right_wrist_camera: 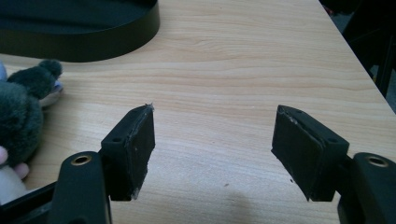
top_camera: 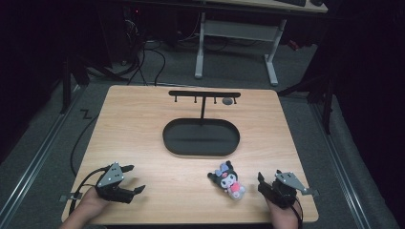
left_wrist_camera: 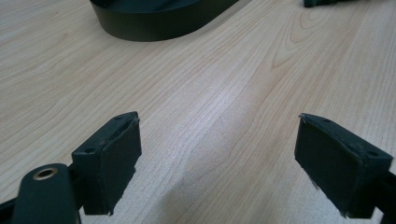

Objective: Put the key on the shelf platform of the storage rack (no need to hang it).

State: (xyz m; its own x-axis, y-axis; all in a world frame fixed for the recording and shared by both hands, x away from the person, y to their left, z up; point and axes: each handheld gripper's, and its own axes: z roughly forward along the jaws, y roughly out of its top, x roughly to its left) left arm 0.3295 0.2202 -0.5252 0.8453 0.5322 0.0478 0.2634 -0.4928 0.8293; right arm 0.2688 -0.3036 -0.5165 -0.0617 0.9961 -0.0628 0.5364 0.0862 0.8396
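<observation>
Both pairs of jaws stand wide apart with nothing between them, only bare wood showing in the gap. In the right gripper view the plush toy [right_wrist_camera: 21, 109] sits off at about nine o'clock from the jaws, beside them and not between them, so the coming move likely turns on a swing to that side before any closing.

From the high view, the right gripper [top_camera: 267, 183] is just beside the plush toy [top_camera: 228, 180], near the table's [top_camera: 143, 119] front edge, while the left gripper [top_camera: 133, 179] is well apart from it at the table's other front corner. The right hand is clearly the nearer one. The toy lies with its long axis running from about ten o'clock, where its dark head is, to four o'clock.

Count: one plush toy, two grippers, one black oval tray [top_camera: 200, 137] at twelve o'clock from the toy, and one hook rack [top_camera: 204, 94] rising from the tray's far side.
</observation>
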